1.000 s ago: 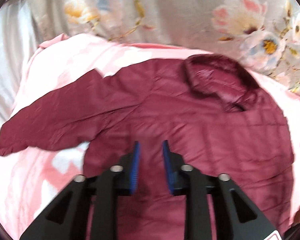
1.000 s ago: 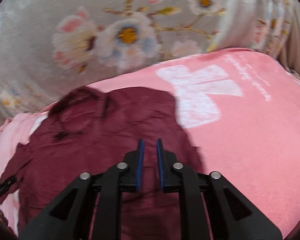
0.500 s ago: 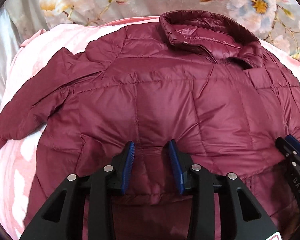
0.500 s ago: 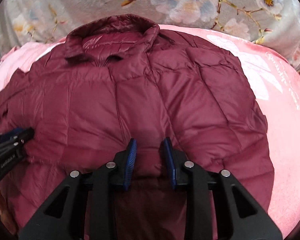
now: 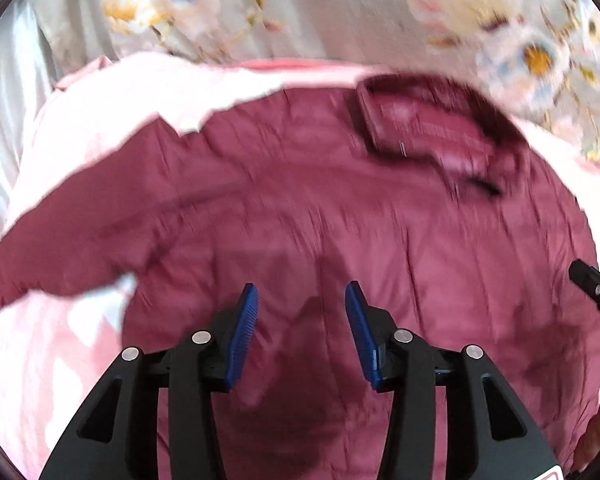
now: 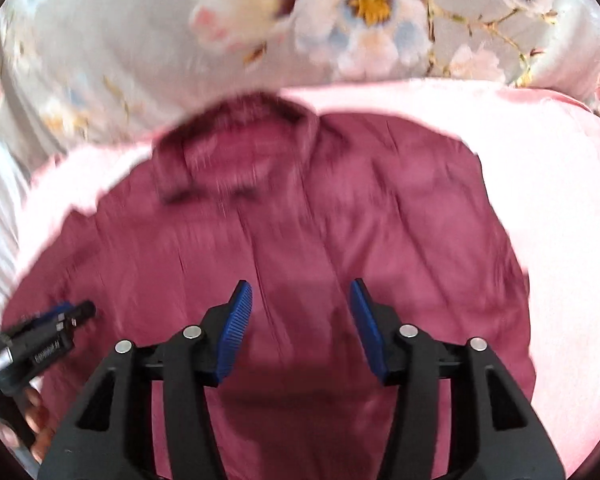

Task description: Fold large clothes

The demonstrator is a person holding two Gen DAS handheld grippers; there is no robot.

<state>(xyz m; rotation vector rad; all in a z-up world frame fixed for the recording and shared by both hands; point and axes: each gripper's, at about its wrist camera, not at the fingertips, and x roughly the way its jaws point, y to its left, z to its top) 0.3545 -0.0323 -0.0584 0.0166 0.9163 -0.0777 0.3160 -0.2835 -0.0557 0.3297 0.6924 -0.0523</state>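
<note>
A maroon jacket (image 5: 340, 240) lay spread on a pink blanket (image 6: 560, 200), collar (image 6: 236, 152) farthest away. Above its lower half, the left gripper (image 5: 300, 312) and right gripper (image 6: 298, 308) had just been opening, half-spread, gripping nothing.

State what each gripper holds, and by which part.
Nothing. The left gripper and right gripper have just been opening, and their jaws stand apart above the maroon jacket, with no fabric pinched between them.

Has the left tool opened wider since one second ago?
Yes. The left tool has just been opening; its blue pads stand farther apart over the jacket, with nothing gripped between them.
</note>
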